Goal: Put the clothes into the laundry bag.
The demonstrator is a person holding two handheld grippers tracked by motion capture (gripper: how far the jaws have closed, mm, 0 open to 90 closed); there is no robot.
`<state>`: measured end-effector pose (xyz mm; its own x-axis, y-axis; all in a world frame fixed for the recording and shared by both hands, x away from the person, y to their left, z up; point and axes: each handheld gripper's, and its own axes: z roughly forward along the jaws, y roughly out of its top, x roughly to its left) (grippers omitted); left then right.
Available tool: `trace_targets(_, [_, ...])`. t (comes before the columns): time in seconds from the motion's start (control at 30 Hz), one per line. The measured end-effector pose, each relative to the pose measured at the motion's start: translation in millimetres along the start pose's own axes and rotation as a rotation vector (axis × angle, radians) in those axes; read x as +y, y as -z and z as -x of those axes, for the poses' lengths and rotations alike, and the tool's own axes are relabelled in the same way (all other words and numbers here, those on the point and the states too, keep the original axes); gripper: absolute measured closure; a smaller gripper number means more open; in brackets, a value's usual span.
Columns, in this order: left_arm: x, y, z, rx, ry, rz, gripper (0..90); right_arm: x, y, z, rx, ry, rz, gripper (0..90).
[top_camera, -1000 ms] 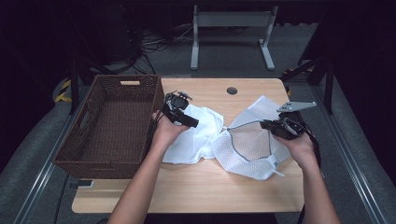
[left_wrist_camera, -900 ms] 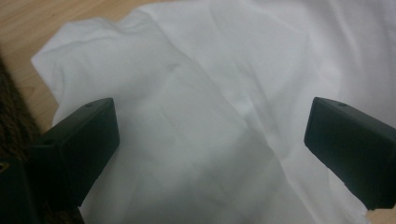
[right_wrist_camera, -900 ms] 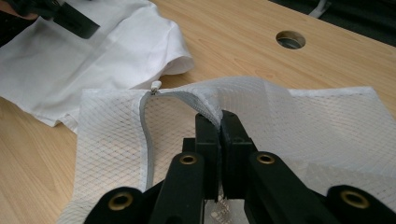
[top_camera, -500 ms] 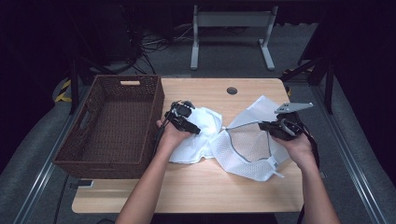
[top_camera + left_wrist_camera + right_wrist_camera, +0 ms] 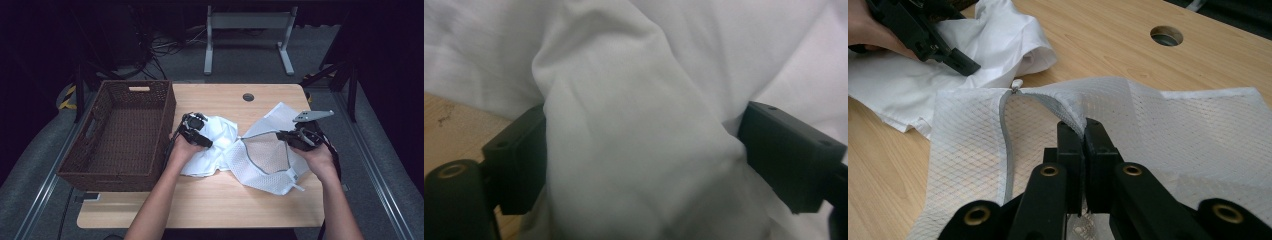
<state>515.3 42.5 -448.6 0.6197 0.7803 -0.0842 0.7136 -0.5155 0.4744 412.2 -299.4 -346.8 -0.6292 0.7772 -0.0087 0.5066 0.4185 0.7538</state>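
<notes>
On the wooden table (image 5: 210,200), left tongs (image 5: 639,150) closing wide around white cloth (image 5: 624,125); right tongs (image 5: 1083,137) clenched on mesh bag (image 5: 1158,125).

A crumpled white cloth (image 5: 212,145) lies bunched on the wooden table, just right of the wicker basket, with a thick fold of it (image 5: 634,150) standing up between two black jaws. Beside it, touching its right edge, lies a white mesh laundry bag (image 5: 267,157) with a grey zipper along its mouth (image 5: 1007,145). The bag's mouth is open toward the cloth, its upper rim lifted off the table and pinched, the rest spread flat.
</notes>
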Motion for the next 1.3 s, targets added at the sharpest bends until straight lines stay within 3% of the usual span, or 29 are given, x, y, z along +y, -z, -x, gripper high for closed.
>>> trace_targets(0.17, [-2.2, 2.5, 1.6, -0.017, -0.04, 0.021, 26.4, -0.4, -1.6, -0.5, -0.002, -0.001, -0.007, 87.5])
trace_targets(0.33, [-2.2, 5.4, 3.2, -0.047, -0.066, 0.022, 45.5, -1.8, -2.9, 1.3, -0.003, -0.005, -0.012, 87.5])
trace_targets(0.47, [-3.2, 6.5, 0.5, -0.093, -0.051, 0.032, 61.1, -2.2, -3.1, 1.9, -0.002, -0.006, -0.014, 87.5])
trace_targets(0.53, [-3.4, 6.8, -1.4, -0.106, -0.052, 0.033, 65.0, -2.4, -2.9, 2.1, -0.005, -0.007, -0.013, 87.5])
trace_targets(0.6, [-3.4, 7.9, -5.5, -0.143, -0.021, 0.037, 68.3, -3.0, -2.9, 2.9, -0.004, -0.005, -0.011, 87.5])
trace_targets(0.73, [-2.8, 14.4, -10.0, -0.197, 0.036, 0.058, 71.0, -4.8, -2.4, 5.9, -0.007, -0.014, -0.015, 87.5])
trace_targets(0.97, [8.1, 36.0, -7.8, -0.169, 0.027, 0.095, 71.6, -6.5, -2.5, 8.7, -0.011, -0.021, -0.015, 87.5])
trace_targets(1.17, [22.7, 70.6, -6.6, -0.141, 0.008, 0.147, 71.6, -8.4, -1.2, 12.0, -0.014, -0.03, -0.015, 87.5])
trace_targets(1.3, [24.4, 88.4, -5.4, -0.146, -0.012, 0.176, 71.6, -9.7, -1.3, 13.4, -0.02, -0.036, -0.018, 87.5])
